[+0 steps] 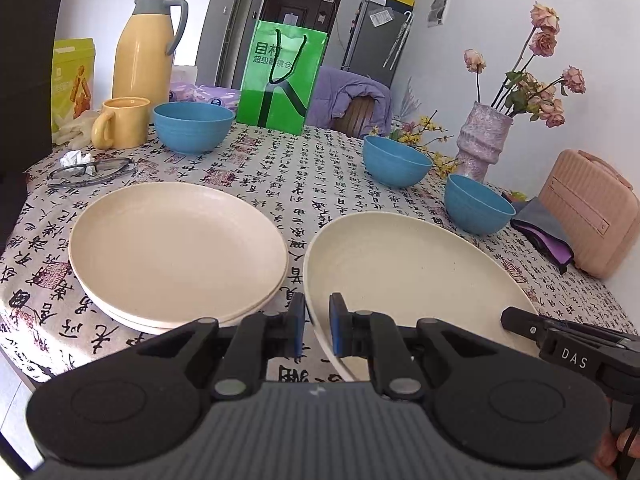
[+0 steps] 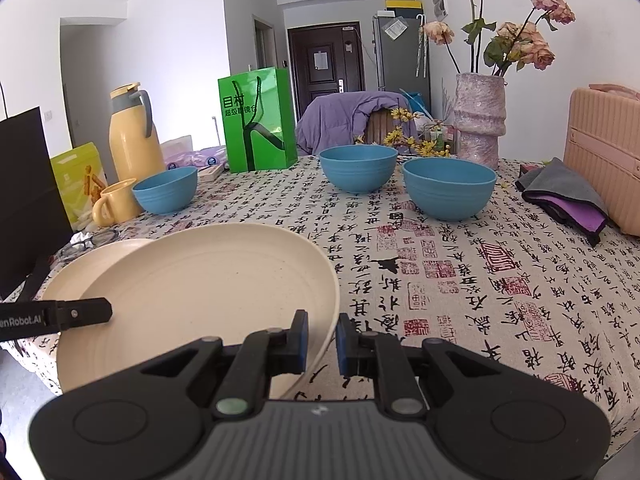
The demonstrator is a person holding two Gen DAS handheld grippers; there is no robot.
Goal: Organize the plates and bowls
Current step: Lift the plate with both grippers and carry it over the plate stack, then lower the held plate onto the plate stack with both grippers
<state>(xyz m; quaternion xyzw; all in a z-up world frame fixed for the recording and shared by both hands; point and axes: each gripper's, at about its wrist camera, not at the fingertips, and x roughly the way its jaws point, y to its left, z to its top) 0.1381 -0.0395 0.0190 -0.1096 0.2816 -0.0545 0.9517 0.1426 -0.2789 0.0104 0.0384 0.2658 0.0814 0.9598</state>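
A cream plate (image 1: pixel 408 276) is held tilted above the table by both grippers. My left gripper (image 1: pixel 317 322) is shut on its left rim. My right gripper (image 2: pixel 322 340) is shut on its right rim; the plate fills the left of the right wrist view (image 2: pixel 208 300). A stack of cream plates (image 1: pixel 176 252) lies flat to the left; its edge shows behind the held plate (image 2: pixel 80 264). Three blue bowls stand farther back: one at the left (image 1: pixel 193 127) (image 2: pixel 165 191), one in the middle (image 1: pixel 396 162) (image 2: pixel 358 168), one at the right (image 1: pixel 478 204) (image 2: pixel 448 188).
On the patterned tablecloth (image 2: pixel 460 280) stand a yellow mug (image 1: pixel 120 122), a yellow thermos (image 1: pixel 146 46), a green bag (image 1: pixel 280 76), a vase of flowers (image 1: pixel 482 140), a pink case (image 1: pixel 588 216) and a folded cloth (image 2: pixel 564 196). Glasses (image 1: pixel 92 172) lie at the left.
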